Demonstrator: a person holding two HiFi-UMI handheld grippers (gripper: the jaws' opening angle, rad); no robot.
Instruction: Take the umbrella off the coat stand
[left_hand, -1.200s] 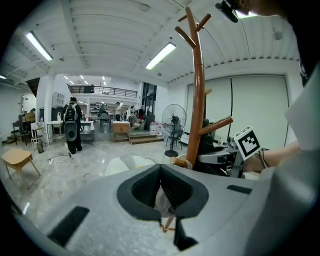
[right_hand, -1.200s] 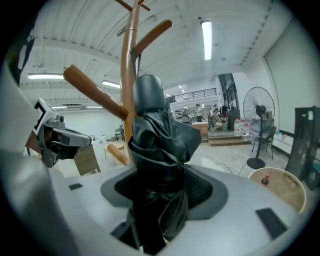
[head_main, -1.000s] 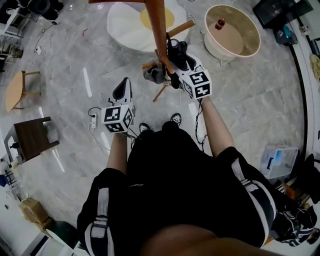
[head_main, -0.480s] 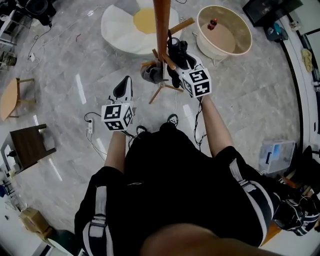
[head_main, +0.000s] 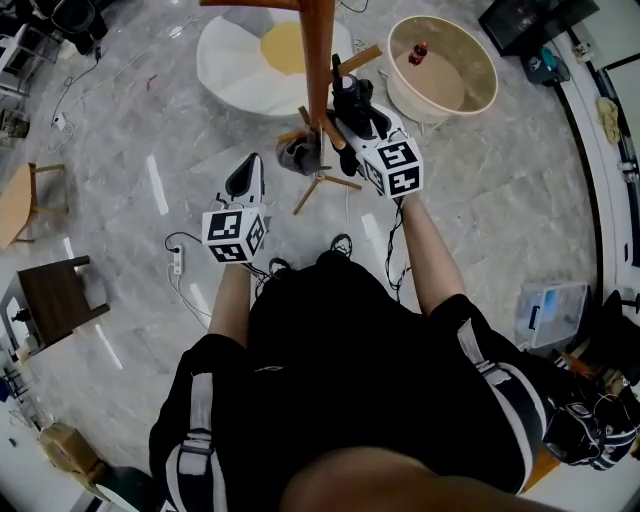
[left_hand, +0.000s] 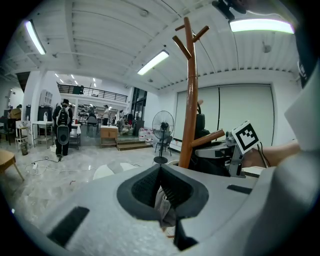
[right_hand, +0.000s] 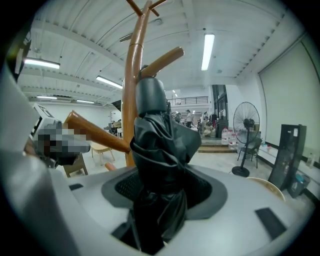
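Note:
The wooden coat stand (head_main: 318, 60) rises in front of me, its pole (right_hand: 131, 90) and pegs close by in the right gripper view. My right gripper (head_main: 356, 110) is shut on the folded black umbrella (right_hand: 159, 145), which stands upright between its jaws right beside the pole. From above, the umbrella (head_main: 346, 92) shows as a dark bundle against the stand. My left gripper (head_main: 247, 172) hangs lower and to the left, shut and empty, a little short of the stand (left_hand: 189, 100). A grey cloth bundle (head_main: 298, 155) hangs low on the stand.
A white rug with a yellow centre (head_main: 250, 50) lies behind the stand. A round beige tub (head_main: 480, 95) holds a red bottle (head_main: 418, 52). A dark stool (head_main: 55, 290), a power strip (head_main: 178, 262) and a box (head_main: 548, 312) sit on the floor. A fan (left_hand: 162, 125) and people (left_hand: 62, 127) are farther off.
My right gripper has risen slightly beside the pole with the umbrella still in it. The left gripper has barely moved.

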